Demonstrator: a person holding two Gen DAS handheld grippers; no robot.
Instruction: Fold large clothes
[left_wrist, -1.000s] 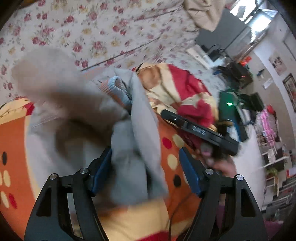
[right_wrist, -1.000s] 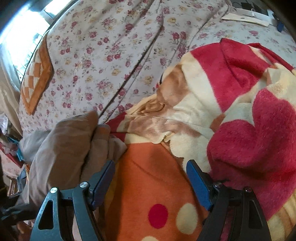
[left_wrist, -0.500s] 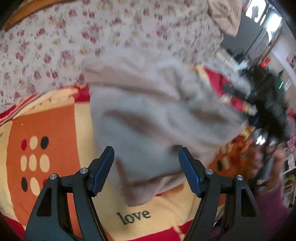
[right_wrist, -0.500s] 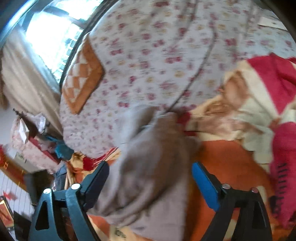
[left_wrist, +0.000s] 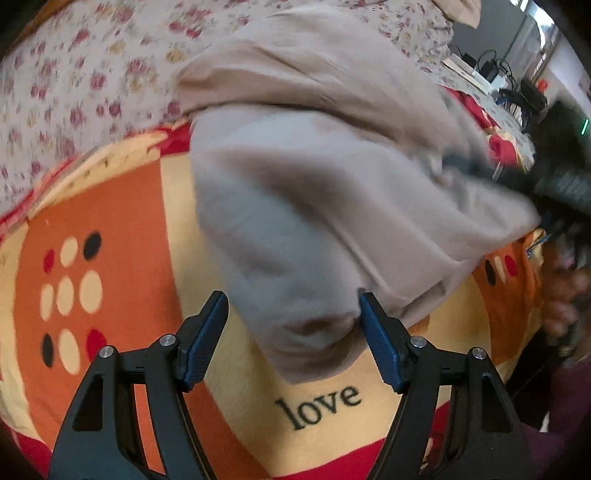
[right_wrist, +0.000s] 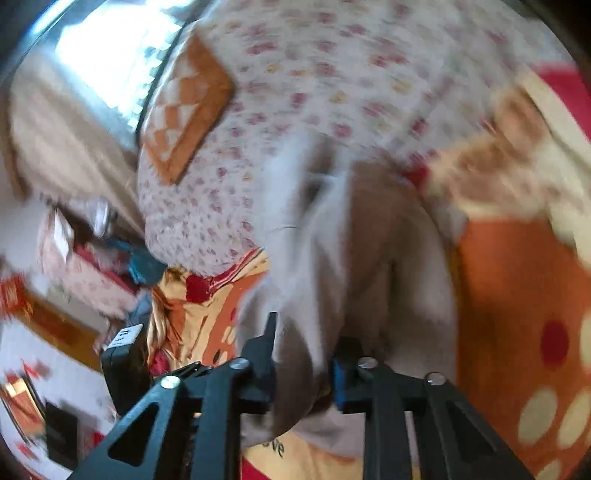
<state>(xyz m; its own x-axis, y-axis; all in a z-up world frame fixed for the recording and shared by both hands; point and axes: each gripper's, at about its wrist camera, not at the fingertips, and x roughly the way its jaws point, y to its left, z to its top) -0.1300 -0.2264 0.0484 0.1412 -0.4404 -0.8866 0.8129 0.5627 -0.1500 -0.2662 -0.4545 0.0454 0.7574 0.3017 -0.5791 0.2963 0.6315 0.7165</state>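
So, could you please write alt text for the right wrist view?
The right gripper is closing on a bunched fold of a beige garment, which lies on an orange dotted blanket. A floral sheet spreads behind, blurred.

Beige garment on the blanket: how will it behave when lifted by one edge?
Likely floppy: the beige garment lies in soft folds on the blanket. Probably light and not slippery: the right hand-held gripper, jaws closing, bunches its cloth. Expect the rest to drape and drag.

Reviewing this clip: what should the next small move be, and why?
Probably close the left gripper on the beige garment's near edge. Its jaws stand open around that fold, while the right gripper is closing with cloth between its jaws, so one side lacks a grip.
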